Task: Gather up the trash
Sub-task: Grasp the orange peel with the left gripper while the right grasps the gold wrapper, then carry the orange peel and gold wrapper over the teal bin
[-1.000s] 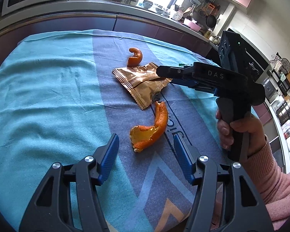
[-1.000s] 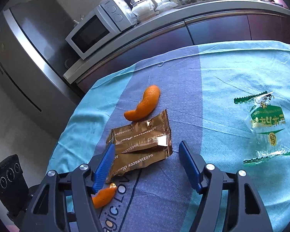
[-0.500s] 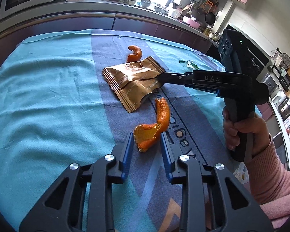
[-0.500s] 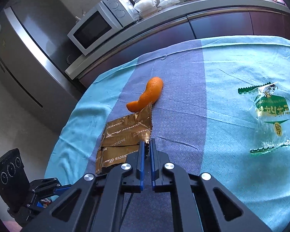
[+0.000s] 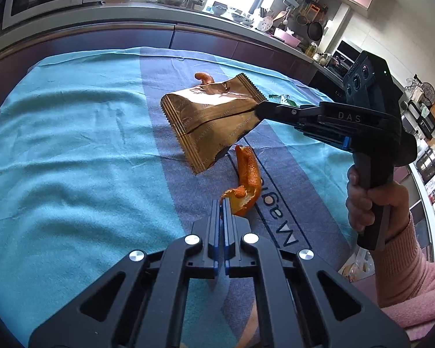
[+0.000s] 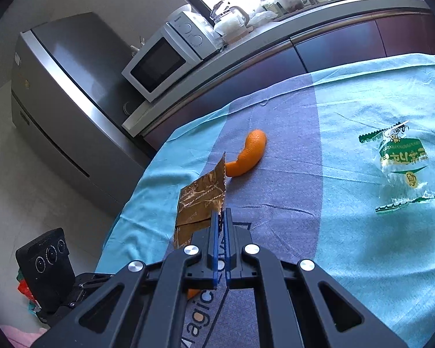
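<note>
Right gripper (image 6: 221, 213) jaws clenched on wrapper (image 5: 214, 121) corner, left gripper (image 5: 221, 203) jaws closed at peel (image 5: 245, 179) edge beside wrapper; either thin pinch could slip.

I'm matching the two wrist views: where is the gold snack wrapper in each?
Left wrist: gold snack wrapper upper centre, pinched by the right gripper.
Right wrist: centre-left, just beyond the fingertips.
Shared landmark: curled orange peel behind it.

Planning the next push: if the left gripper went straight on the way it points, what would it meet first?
Probably the near orange peel, lying just ahead of the left gripper and slightly to its right. Whether the shut fingertips already pinch its edge is unclear. Beyond it hangs the gold wrapper.
</note>
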The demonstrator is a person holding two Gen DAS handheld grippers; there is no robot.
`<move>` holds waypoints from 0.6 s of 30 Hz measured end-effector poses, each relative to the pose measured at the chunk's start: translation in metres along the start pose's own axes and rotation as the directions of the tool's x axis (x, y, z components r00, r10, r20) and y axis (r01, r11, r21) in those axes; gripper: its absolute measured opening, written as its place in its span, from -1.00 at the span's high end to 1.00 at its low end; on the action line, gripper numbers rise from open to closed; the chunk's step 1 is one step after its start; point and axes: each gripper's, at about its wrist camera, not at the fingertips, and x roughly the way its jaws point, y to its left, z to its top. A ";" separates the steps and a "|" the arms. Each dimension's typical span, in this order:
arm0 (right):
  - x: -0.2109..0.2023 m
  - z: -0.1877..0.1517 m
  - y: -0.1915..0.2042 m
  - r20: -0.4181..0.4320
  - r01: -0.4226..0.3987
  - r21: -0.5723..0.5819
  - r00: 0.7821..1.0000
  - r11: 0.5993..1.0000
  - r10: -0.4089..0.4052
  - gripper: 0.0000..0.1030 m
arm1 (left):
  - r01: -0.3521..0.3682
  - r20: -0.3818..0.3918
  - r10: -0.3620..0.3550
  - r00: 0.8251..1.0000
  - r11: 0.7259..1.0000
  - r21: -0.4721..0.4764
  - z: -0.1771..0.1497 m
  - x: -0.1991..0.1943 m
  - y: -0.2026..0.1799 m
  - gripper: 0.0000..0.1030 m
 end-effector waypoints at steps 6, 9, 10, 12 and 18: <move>0.004 -0.002 -0.002 -0.013 -0.008 0.009 1.000 1.000 0.008 0.95 | 0.013 -0.017 -0.013 1.000 1.000 -0.005 0.003 0.006 0.000 0.59; 0.006 -0.004 -0.003 -0.018 -0.010 0.014 1.000 1.000 0.010 0.95 | 0.017 -0.020 -0.017 1.000 1.000 0.005 0.005 0.009 -0.002 0.56; 0.006 -0.004 -0.003 -0.020 -0.010 0.016 1.000 1.000 0.010 0.95 | 0.021 -0.018 -0.021 1.000 1.000 0.007 0.005 0.009 -0.003 0.56; 0.007 -0.004 -0.004 -0.023 -0.010 0.021 1.000 1.000 0.010 0.95 | 0.034 -0.019 -0.033 0.999 0.999 0.011 0.005 0.011 -0.004 0.63; 0.007 -0.004 -0.004 -0.021 -0.012 0.026 1.000 1.000 0.013 0.95 | 0.062 -0.014 -0.062 0.998 0.998 0.015 0.004 0.011 -0.008 0.90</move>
